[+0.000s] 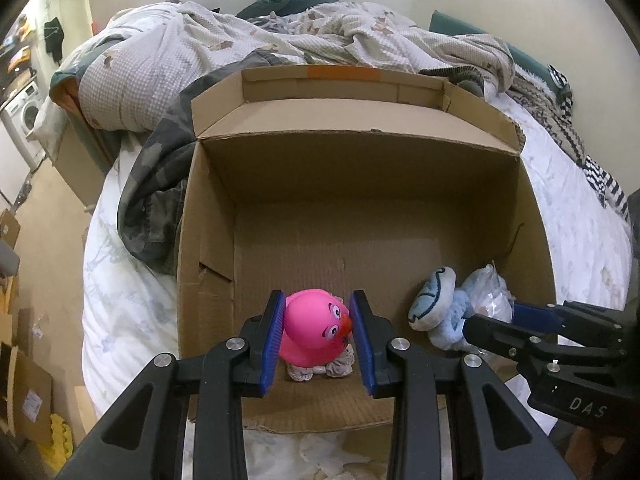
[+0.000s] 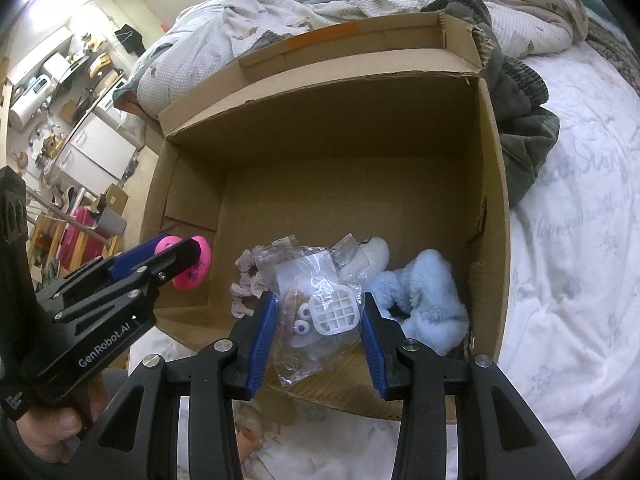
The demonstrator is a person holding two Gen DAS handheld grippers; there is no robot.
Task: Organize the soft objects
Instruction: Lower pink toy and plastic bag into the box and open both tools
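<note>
Left hand-held gripper (image 1: 317, 334) clamps pink rubber duck (image 1: 314, 326): glossy, cartoon eyes, orange beak, low inside cardboard box (image 1: 360, 184) on bed (image 2: 580, 280). Right hand-held gripper (image 2: 320, 338) released, pads straddling crinkled clear toy bag (image 2: 316, 304); fluffy blue plush (image 2: 424, 300) beside it.

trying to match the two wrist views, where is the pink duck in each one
Left wrist view: the pink duck sits low at centre, between the blue pads of the left tongs, over the near floor of the cardboard box.
Right wrist view: the pink duck shows at left of centre, partly hidden behind the left tongs.
Shared landmark: the light blue plush in the box's right near corner.
</note>
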